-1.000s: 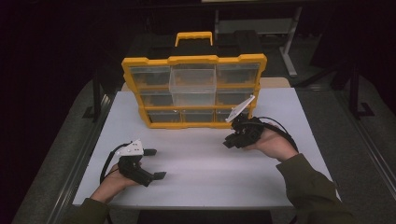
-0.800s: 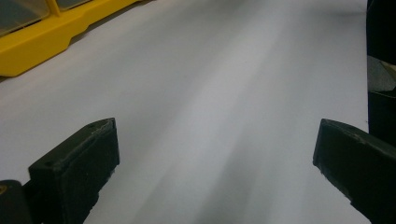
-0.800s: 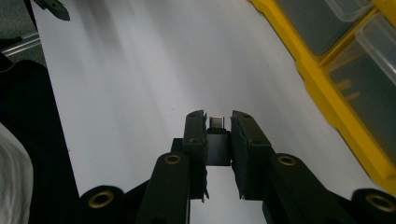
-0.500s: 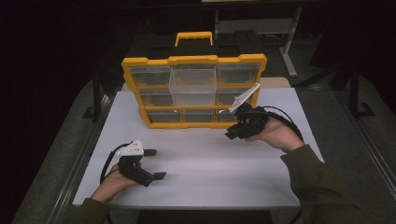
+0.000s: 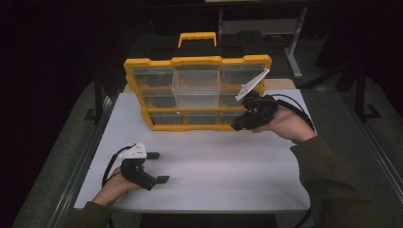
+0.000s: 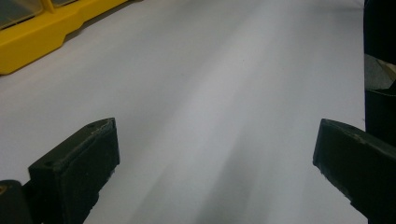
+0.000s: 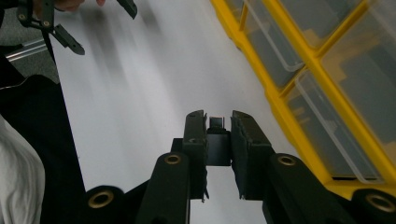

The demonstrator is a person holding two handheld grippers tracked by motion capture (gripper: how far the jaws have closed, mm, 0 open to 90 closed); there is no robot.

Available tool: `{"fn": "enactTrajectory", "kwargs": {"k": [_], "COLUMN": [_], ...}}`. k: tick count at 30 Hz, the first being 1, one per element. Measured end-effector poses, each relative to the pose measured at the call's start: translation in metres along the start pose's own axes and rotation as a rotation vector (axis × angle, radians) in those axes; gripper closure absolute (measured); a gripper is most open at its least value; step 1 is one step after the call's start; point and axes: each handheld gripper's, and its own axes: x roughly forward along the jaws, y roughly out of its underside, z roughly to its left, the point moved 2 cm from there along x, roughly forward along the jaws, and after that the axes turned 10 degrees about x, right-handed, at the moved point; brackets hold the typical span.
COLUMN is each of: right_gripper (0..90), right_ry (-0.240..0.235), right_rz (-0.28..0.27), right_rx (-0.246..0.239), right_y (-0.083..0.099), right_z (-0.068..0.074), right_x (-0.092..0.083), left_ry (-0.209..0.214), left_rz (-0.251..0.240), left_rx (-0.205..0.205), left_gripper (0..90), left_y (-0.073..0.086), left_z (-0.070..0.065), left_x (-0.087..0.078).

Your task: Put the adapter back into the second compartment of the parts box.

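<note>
White table top, matte, yellow organizer case with clear drawers standing upright at far edge, black block behind it, dark floor around.

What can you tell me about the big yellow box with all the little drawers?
The box stands upright at the far side of the white table. It looks like plastic: a yellow frame, a yellow handle on top and rows of clear drawers. One middle drawer sticks out towards the person. The right gripper hovers by its lower right corner; whether it touches is unclear.
</note>
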Motion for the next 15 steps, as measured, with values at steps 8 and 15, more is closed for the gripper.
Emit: {"fn": "enactTrajectory", "kwargs": {"k": [8,15], "right_gripper": [75.4,75.4], "right_ry": [0.007,0.015], "right_rz": [-0.010,-0.033], "right_rx": [-0.016,-0.023], "right_y": [-0.013,-0.027], "right_z": [0.000,0.000], "right_x": [-0.016,-0.030], "left_ry": [0.001,0.006], "left_rz": [-0.001,0.004], "left_rx": [-0.001,-0.003], "left_gripper": [0.0,0.0], "left_y": [0.000,0.000], "left_z": [0.000,-0.001], "left_x": [0.000,0.001]}}
